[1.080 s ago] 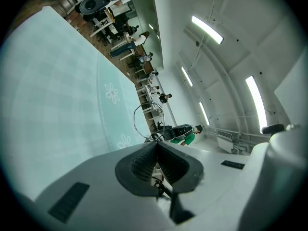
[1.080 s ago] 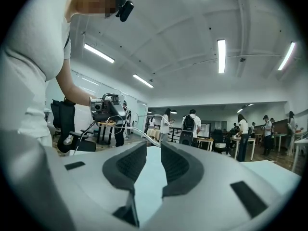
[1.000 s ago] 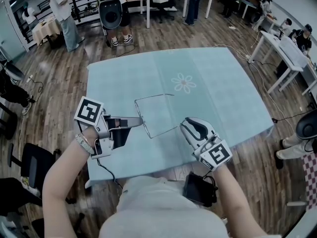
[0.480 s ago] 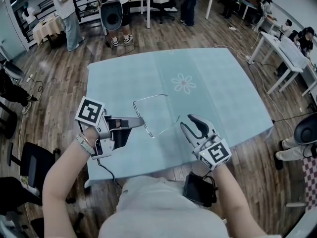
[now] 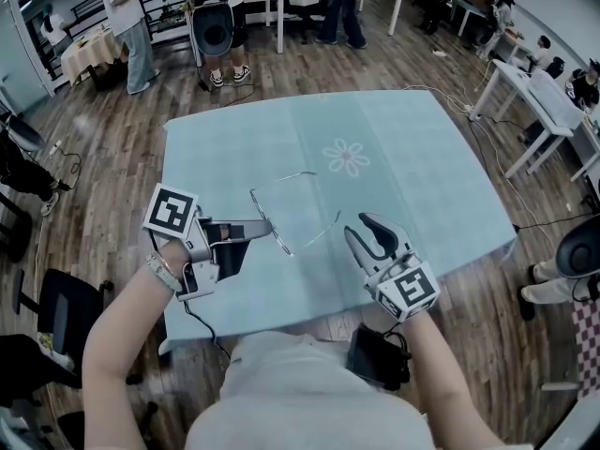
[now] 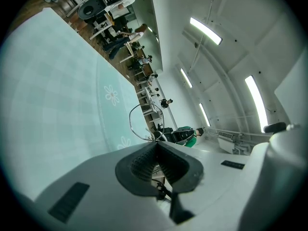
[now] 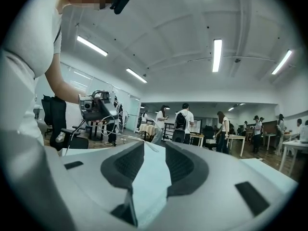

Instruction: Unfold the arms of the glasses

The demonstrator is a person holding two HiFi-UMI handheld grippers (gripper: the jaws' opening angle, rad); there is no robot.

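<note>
Thin wire-framed glasses (image 5: 286, 212) hang just above the pale blue tablecloth (image 5: 412, 186) in front of me. My left gripper (image 5: 265, 225) is shut on their near-left corner, by the hinge. In the left gripper view the jaws (image 6: 155, 146) are pressed together on the wire and a lens rim (image 6: 145, 121) loops out beyond them. One arm of the glasses reaches out to the right, its tip free. My right gripper (image 5: 359, 227) is just right of that tip and apart from it. Its jaws have just been opening and show only cloth between them (image 7: 154, 150).
A flower print (image 5: 347, 156) marks the cloth beyond the glasses. The table's near edge runs just below both grippers. Office chairs (image 5: 52, 317) stand at the left, white desks (image 5: 544, 101) at the right, and several people stand at the far end of the room.
The right gripper has let go of the glasses arm, opened and drawn slightly right. The glasses have shifted a little to the left and away from me in the left gripper.
</note>
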